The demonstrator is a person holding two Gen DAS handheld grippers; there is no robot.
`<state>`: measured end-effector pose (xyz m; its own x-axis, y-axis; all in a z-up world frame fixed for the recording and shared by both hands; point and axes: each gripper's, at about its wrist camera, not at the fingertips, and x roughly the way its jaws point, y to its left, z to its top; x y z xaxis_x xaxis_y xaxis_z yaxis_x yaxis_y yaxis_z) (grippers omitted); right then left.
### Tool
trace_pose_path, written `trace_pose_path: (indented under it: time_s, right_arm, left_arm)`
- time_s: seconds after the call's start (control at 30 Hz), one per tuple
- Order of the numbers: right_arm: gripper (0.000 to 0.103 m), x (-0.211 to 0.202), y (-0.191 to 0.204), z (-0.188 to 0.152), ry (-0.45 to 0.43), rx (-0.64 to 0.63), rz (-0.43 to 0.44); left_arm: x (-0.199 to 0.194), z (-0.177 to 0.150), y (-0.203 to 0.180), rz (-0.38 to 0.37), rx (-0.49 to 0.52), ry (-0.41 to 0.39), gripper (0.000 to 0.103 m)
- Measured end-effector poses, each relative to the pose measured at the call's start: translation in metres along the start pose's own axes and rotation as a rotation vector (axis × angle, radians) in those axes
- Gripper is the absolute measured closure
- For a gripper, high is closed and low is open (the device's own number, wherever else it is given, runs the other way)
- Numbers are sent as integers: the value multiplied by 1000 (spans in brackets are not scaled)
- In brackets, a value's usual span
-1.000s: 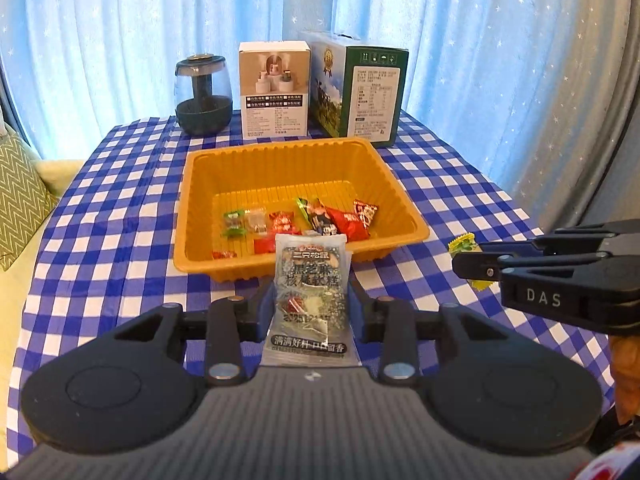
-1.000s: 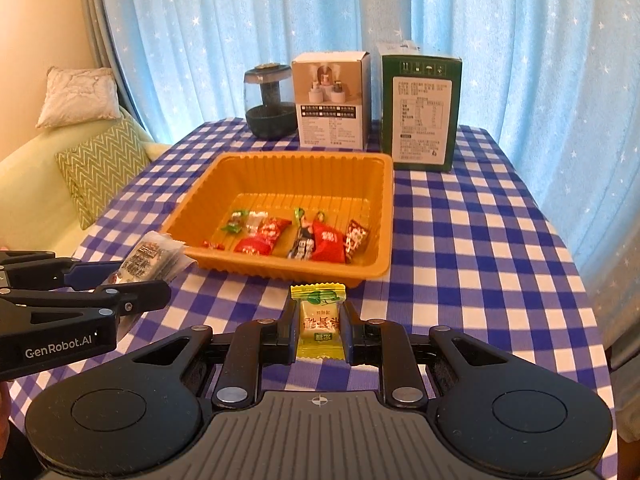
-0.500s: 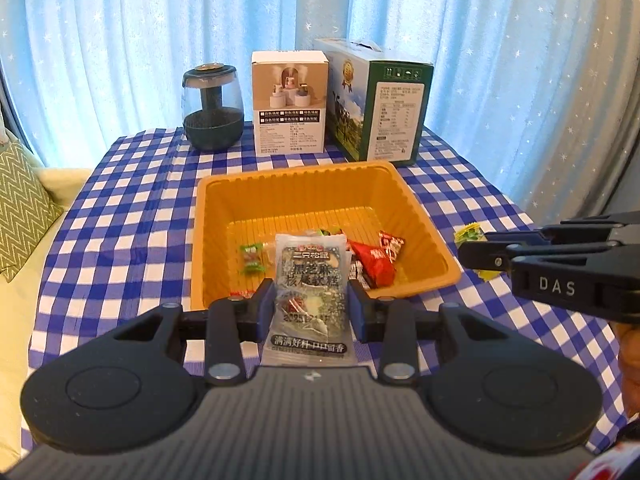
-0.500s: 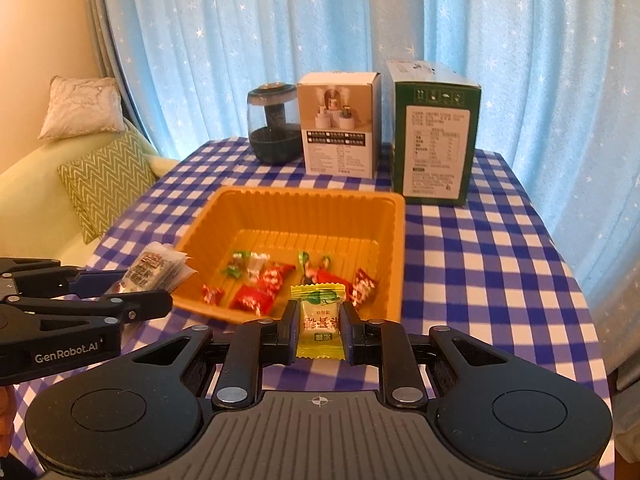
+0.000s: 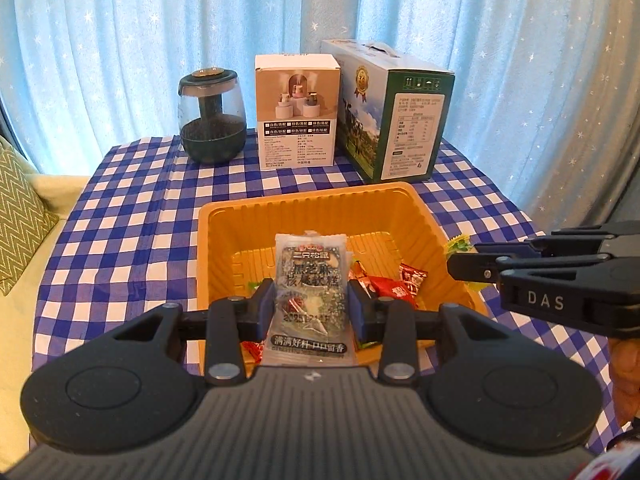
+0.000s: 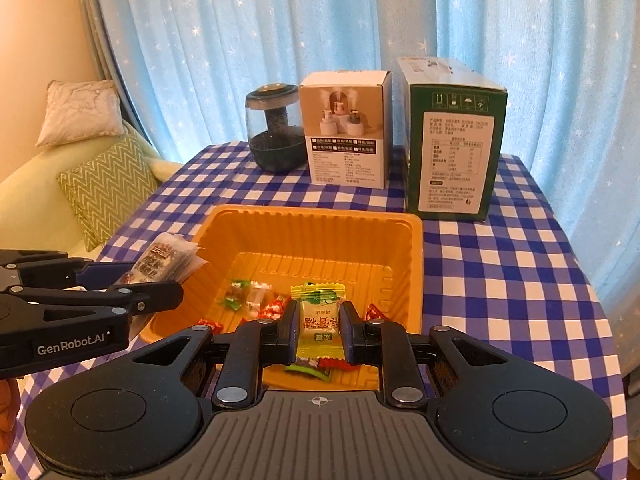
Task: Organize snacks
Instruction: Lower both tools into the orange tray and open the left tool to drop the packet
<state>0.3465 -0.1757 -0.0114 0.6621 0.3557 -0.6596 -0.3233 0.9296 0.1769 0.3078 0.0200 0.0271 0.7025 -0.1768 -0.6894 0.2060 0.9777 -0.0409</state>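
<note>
An orange tray (image 5: 304, 208) (image 6: 320, 220) sits on the blue checked tablecloth and holds several wrapped candies (image 5: 396, 284) (image 6: 244, 296). My left gripper (image 5: 312, 308) is shut on a clear grey snack packet (image 5: 310, 280) held over the tray's near part. From the right wrist view the same packet (image 6: 166, 260) and left gripper (image 6: 136, 280) hang over the tray's left rim. My right gripper (image 6: 319, 330) is shut on a yellow-green candy (image 6: 319, 316) above the tray's near edge. Its fingers (image 5: 500, 268) reach in from the right in the left wrist view.
At the table's far edge stand a dark glass jar (image 5: 212, 120), a white box (image 5: 298, 112) and a green carton (image 5: 396, 120). Blue star curtains hang behind. A sofa with zigzag cushions (image 6: 108, 188) lies to the left.
Both grippers have moved forward toward the tray with their snacks and now hang over it. The tray and boxes look nearer. Grips are unchanged.
</note>
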Motion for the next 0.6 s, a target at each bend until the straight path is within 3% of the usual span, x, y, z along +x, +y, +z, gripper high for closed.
trace_pose_path:
  time_s: [0.6]
  right_arm:
    - [82,50,-10,30,22,67,23]
  left_arm:
    - [60,26,31,6,-25,41,69]
